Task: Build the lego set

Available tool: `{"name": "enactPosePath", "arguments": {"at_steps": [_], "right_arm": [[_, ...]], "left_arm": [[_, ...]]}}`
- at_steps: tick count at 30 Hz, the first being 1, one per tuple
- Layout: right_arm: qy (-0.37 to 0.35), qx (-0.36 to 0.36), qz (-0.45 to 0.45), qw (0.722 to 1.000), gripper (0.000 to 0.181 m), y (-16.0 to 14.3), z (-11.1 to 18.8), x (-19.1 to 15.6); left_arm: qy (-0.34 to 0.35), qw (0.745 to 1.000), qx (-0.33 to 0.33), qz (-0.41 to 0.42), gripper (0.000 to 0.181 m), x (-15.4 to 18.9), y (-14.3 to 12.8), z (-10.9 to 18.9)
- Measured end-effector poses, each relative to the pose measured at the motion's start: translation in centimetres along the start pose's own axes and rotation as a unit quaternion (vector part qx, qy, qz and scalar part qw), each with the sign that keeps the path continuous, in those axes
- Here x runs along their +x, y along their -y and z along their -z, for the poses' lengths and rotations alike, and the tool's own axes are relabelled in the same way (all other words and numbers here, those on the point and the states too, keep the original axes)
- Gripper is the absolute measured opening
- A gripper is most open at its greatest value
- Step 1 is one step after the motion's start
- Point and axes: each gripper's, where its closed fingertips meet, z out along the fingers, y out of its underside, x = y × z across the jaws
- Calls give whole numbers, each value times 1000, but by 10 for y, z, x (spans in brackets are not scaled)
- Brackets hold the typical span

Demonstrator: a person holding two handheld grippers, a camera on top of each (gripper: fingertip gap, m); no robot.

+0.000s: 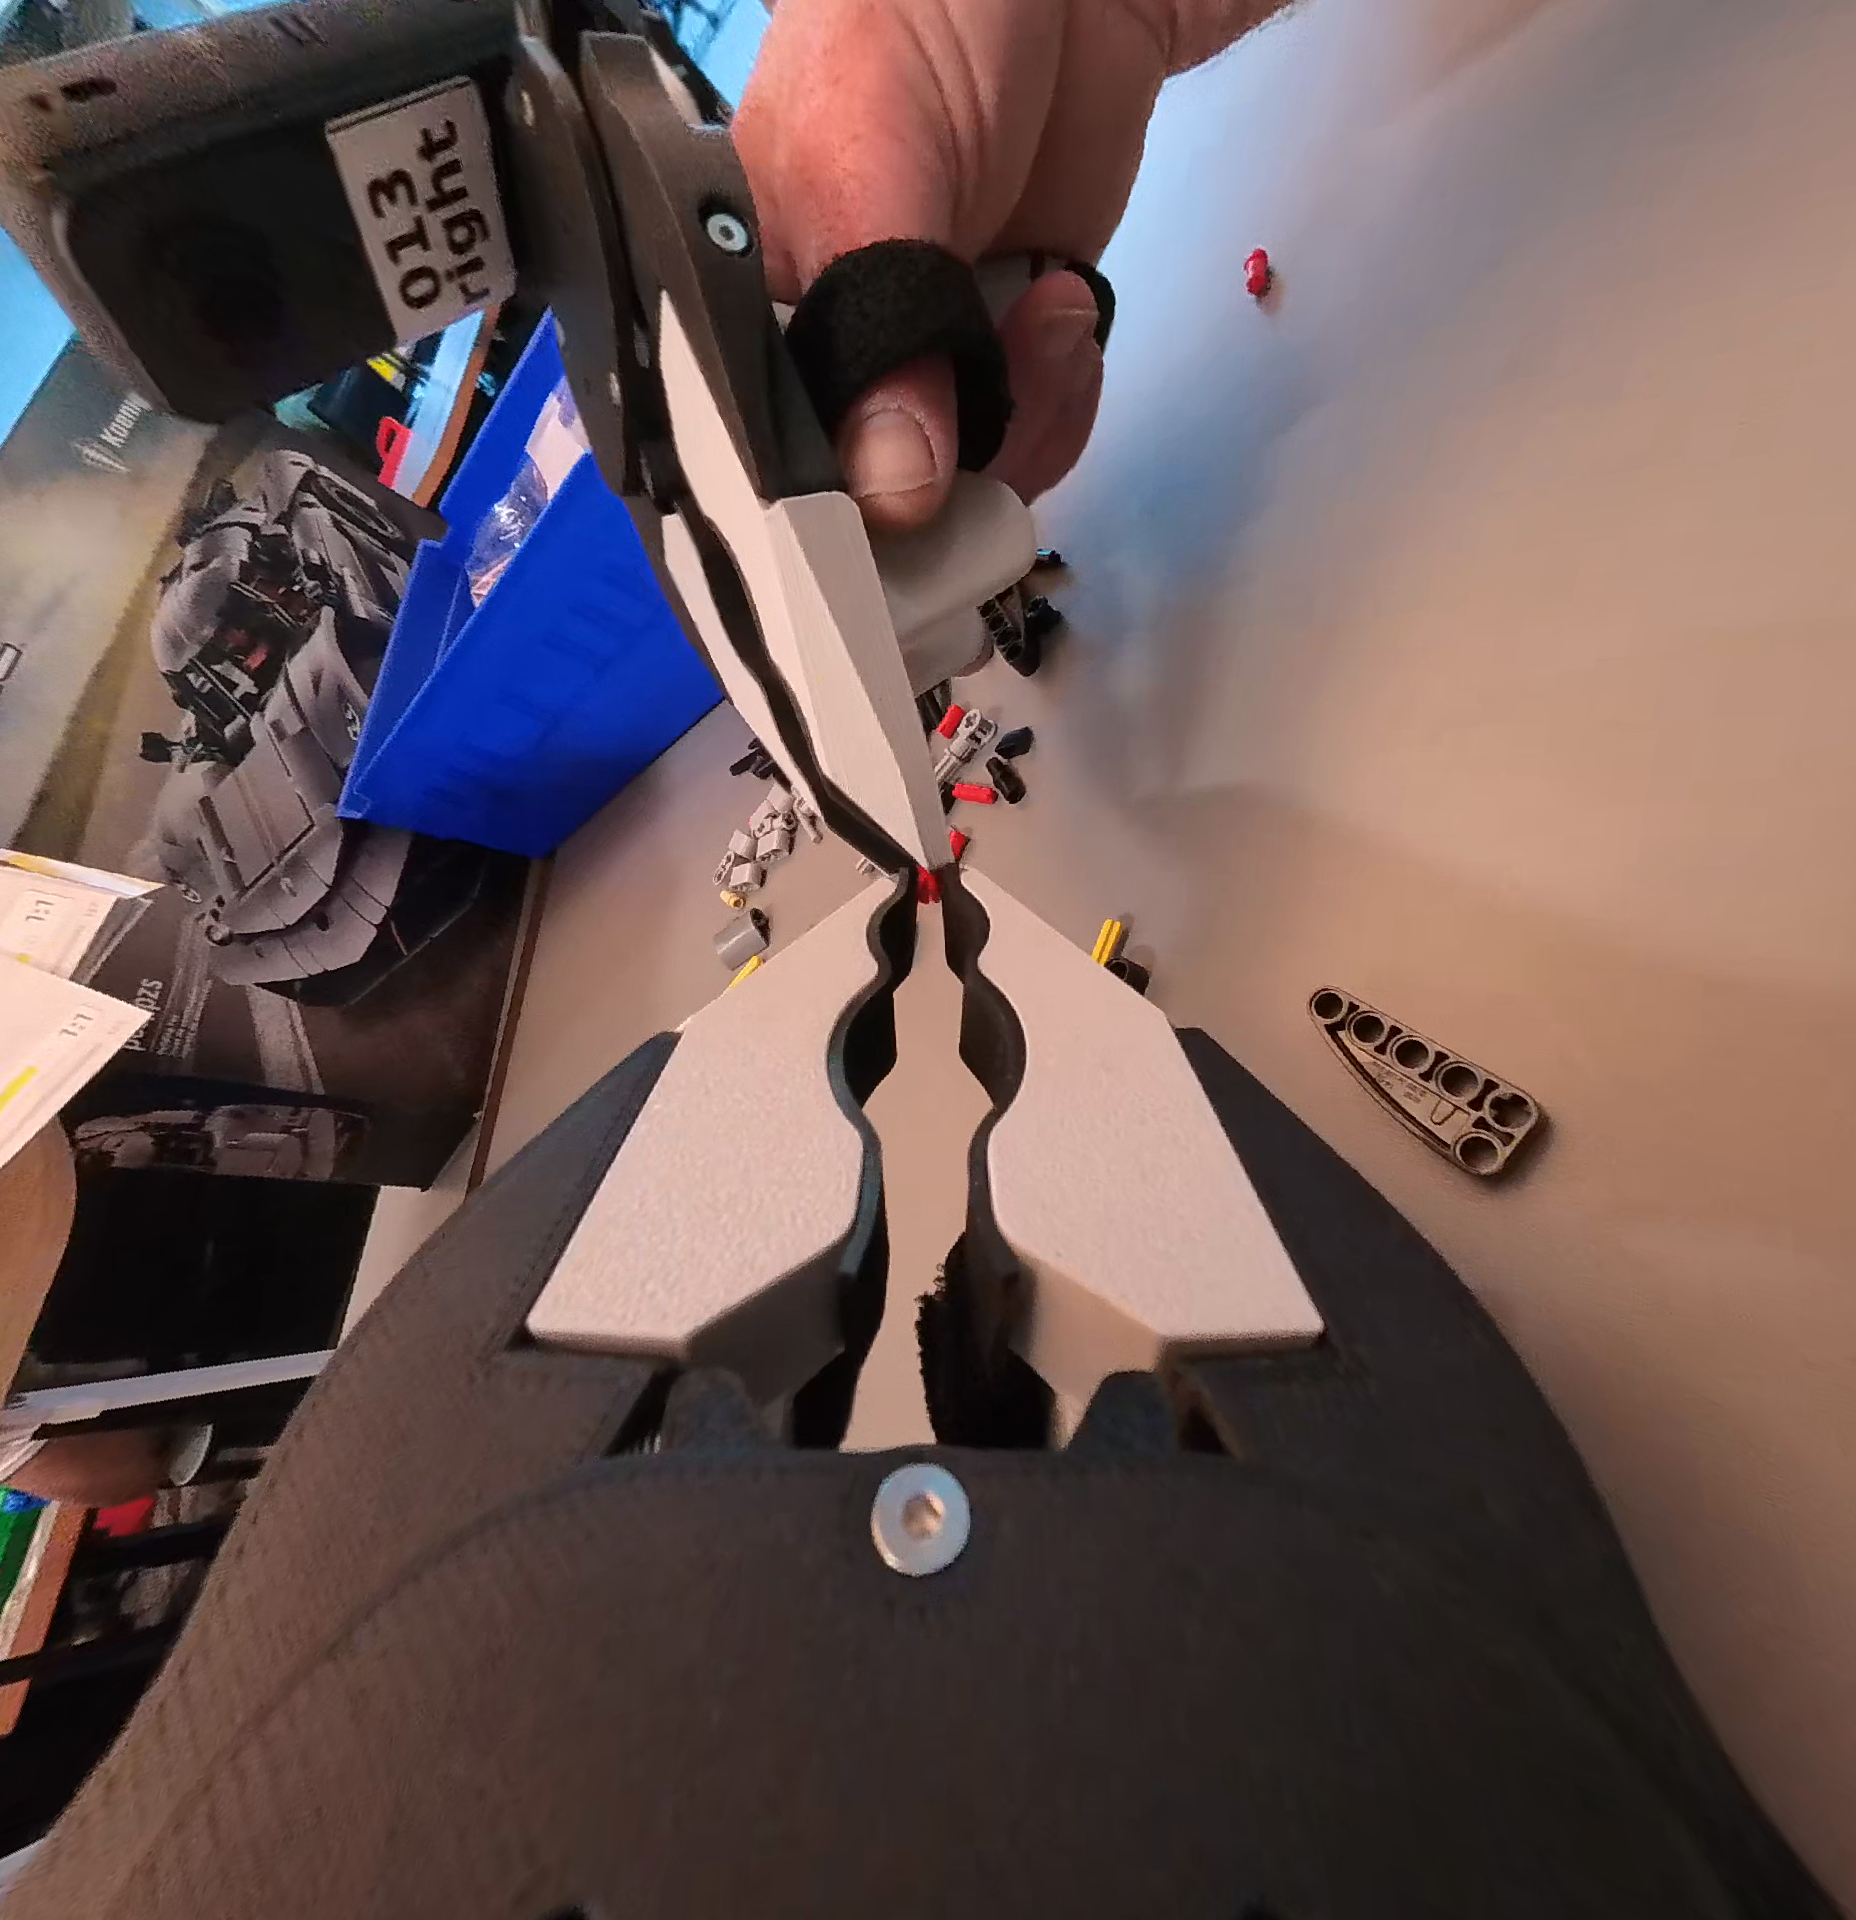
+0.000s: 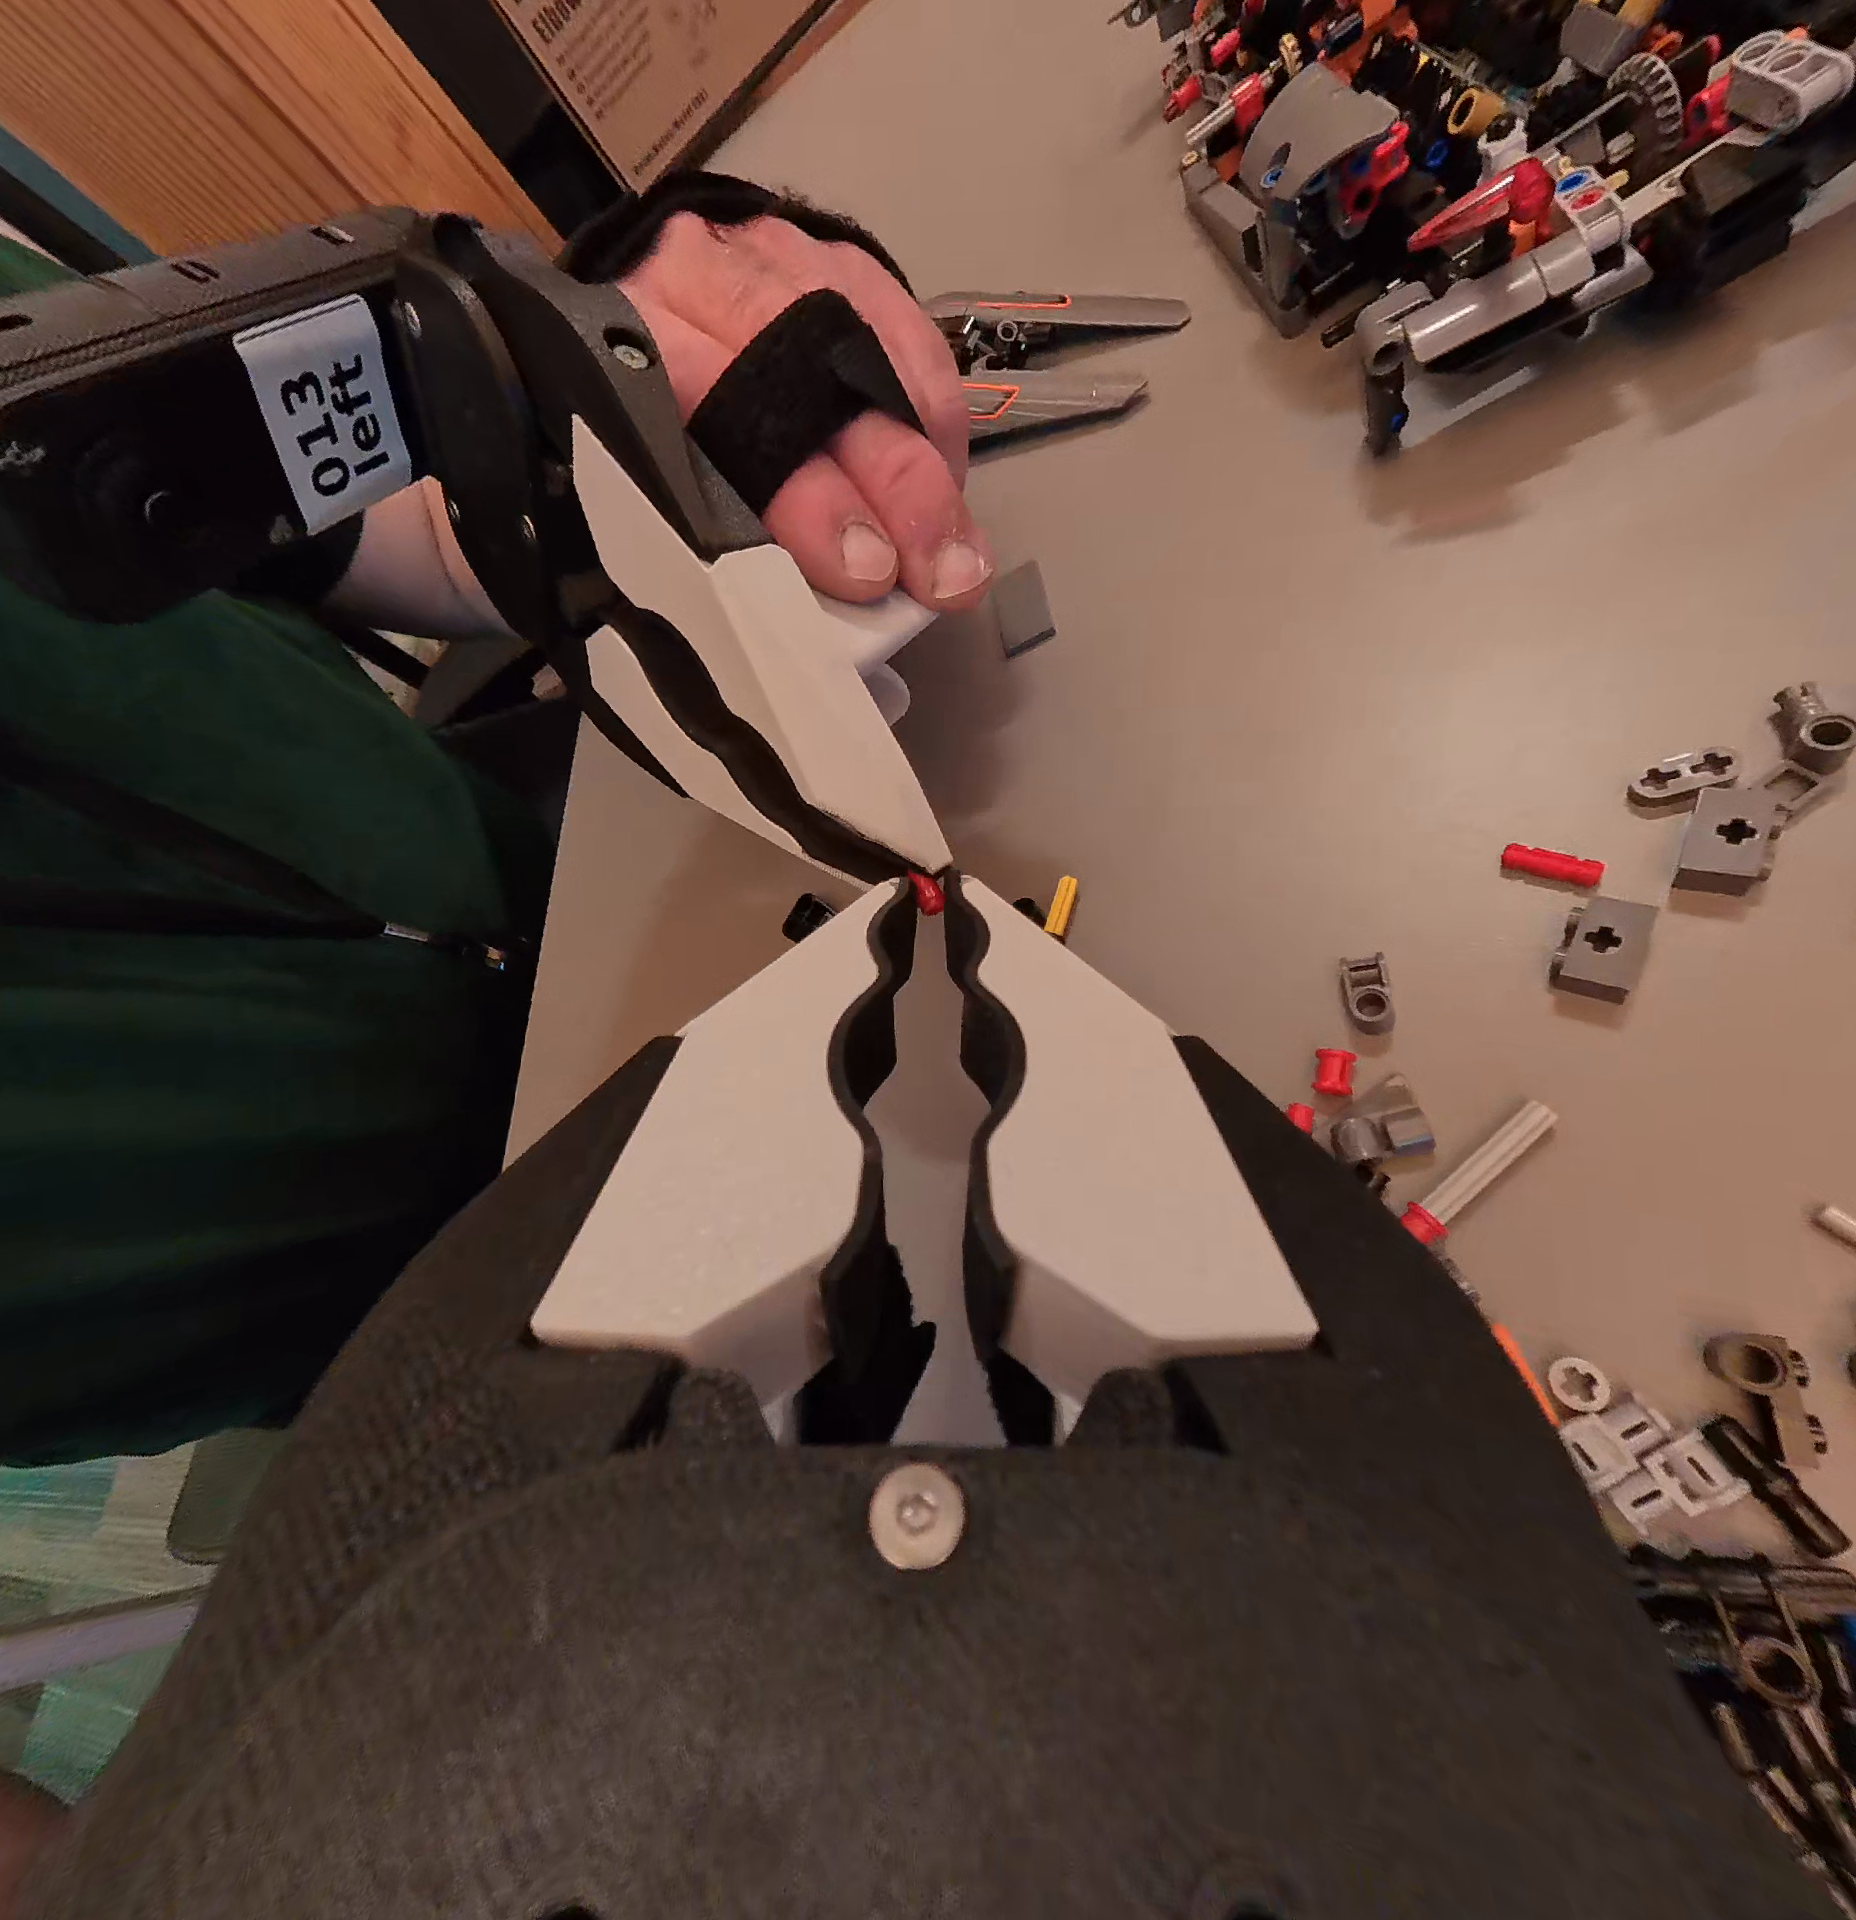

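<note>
Pinching the same small red pin [image 1: 926,883] from both sides, your two grippers meet tip to tip above the grey table [image 1: 1475,675]; your left gripper [image 1: 929,885] has its fingers closed on the near end of the pin, and your right gripper [image 2: 929,891] has its fingers closed on the other end; the pin sits off the table, caught between both sets of tips, well in front of you.

Each gripper body carries a white label [image 2: 326,410] with black printed characters; a matching label [image 1: 420,197] shows on the other unit; black straps loop over your fingers on both handles.

Left wrist view: a blue plastic bin [image 1: 529,675] stands far left; beside it lies the dark set box [image 1: 269,727] with a grey car pictured and printed lettering on it; white paper sheets [image 1: 41,987] overlap its near edge; a dark grey curved beam with holes [image 1: 1428,1081] lies alone on the right; a scatter of small grey, red and black pins [image 1: 971,758] lies just beyond the tips; one red piece [image 1: 1257,272] sits far off on its own.

Right wrist view: the part-built model [image 2: 1506,177] stands far right, grey with red, blue and orange parts; two flat grey panels with orange markings [image 2: 1059,353] lie near it; loose grey connectors [image 2: 1724,831], a red pin [image 2: 1552,864] and a light grey axle [image 2: 1490,1158] are strewn at right; a yellow pin [image 2: 1061,904] lies just beside the tips; your green sleeve [image 2: 228,935] fills the left.
</note>
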Motion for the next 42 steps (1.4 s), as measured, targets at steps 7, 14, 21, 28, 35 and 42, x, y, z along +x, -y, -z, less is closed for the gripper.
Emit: {"name": "enactPosePath", "arguments": {"at_steps": [7,14,21,28,35,42], "right_arm": [[10,96,-2,995,11,27,12,-9],[40,161,3,986,9,43,19,-31],[67,205,-9,977,4,51,22,-38],[88,225,-10,970,4,54,24,-43],[35,207,15,978,3,49,21,-35],[-147,12,128,981,3,5,5,-7]], "left_arm": [[44,996,62,52,3,-24,15,15],[95,990,95,39,2,-38,31,30],[124,987,99,15,2,-43,38,37],[134,985,105,6,2,-45,41,41],[96,990,102,20,3,-39,34,36],[-87,989,16,119,25,-5,-19,13]]}}
